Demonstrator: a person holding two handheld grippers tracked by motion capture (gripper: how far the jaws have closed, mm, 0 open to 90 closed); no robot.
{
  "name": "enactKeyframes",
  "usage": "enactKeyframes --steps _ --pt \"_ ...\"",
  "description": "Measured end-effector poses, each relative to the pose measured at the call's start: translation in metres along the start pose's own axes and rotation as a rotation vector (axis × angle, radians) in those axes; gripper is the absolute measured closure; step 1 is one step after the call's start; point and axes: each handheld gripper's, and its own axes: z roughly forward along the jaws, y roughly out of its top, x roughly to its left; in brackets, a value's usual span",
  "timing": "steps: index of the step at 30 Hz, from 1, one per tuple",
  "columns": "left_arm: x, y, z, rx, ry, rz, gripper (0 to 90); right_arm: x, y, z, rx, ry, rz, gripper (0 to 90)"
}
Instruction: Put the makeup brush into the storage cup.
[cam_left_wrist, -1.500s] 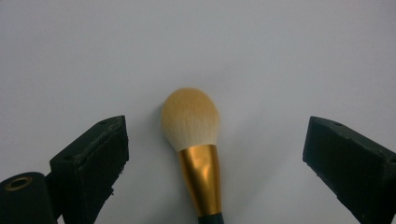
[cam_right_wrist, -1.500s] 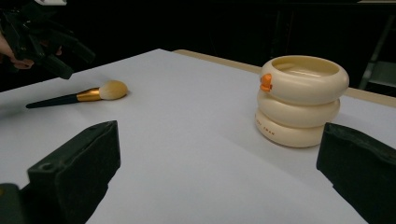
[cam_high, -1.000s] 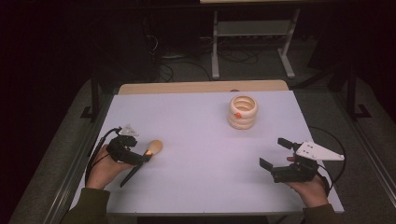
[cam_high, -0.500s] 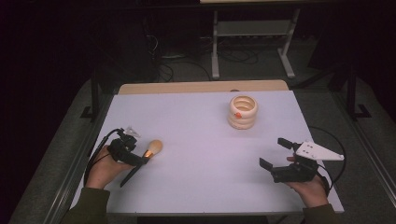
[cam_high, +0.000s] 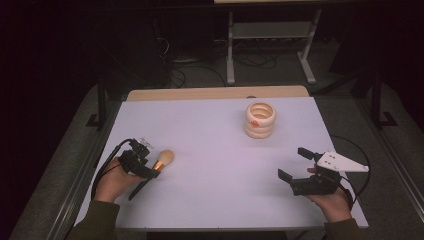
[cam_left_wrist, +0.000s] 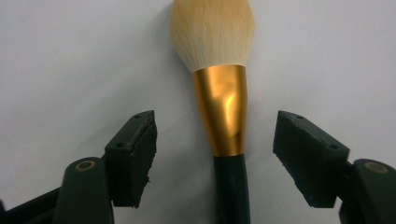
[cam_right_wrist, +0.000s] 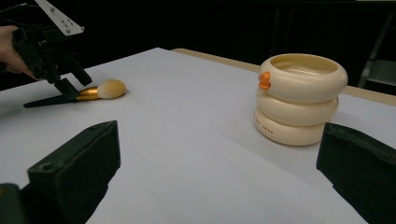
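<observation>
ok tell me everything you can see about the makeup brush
The makeup brush lies flat on the white table near its left edge. It has a rounded head of pale cream bristles, a shiny gold ferrule that tapers toward a slim black handle. The left hand-held gripper straddles it at the ferrule and handle, jaws open on either side, not touching it. Nothing else touches it.

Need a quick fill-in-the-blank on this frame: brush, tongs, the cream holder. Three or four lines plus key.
1. The left tongs stand ____ on either side of the makeup brush.
2. The brush's metal ferrule is ____ in colour.
3. The cream ringed holder has a small ____ knob on its side.
4. The right tongs hold ____.

Missing words: open; gold; orange; nothing
</observation>
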Motion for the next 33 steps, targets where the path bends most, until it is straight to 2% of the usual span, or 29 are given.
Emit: enactKeyframes --steps 3,8,13,18,33 --pt "-0.0007 0.0002 0.0003 0.014 0.001 -0.001 34.6 0.0002 0.0 -0.0001 0.0 0.001 0.002 0.0" --pt "-0.0017 -0.0005 0.0015 0.025 -0.005 -0.026 41.8 0.0 0.0 -0.0001 -0.001 0.001 0.0 0.0" --pt "-0.0022 0.0002 0.0006 0.037 -0.015 -0.025 48.8 -0.0003 -0.0001 -0.0001 0.0 -0.002 -0.004 0.0" --pt "-0.0029 0.0007 0.0018 0.057 -0.027 -0.028 52.6 -0.0004 -0.0001 0.0 0.001 -0.001 -0.005 0.0" --pt "-0.0053 0.0013 0.005 0.093 -0.029 -0.023 60.1 -0.0007 -0.0002 -0.0001 0.001 -0.001 -0.005 0.0"
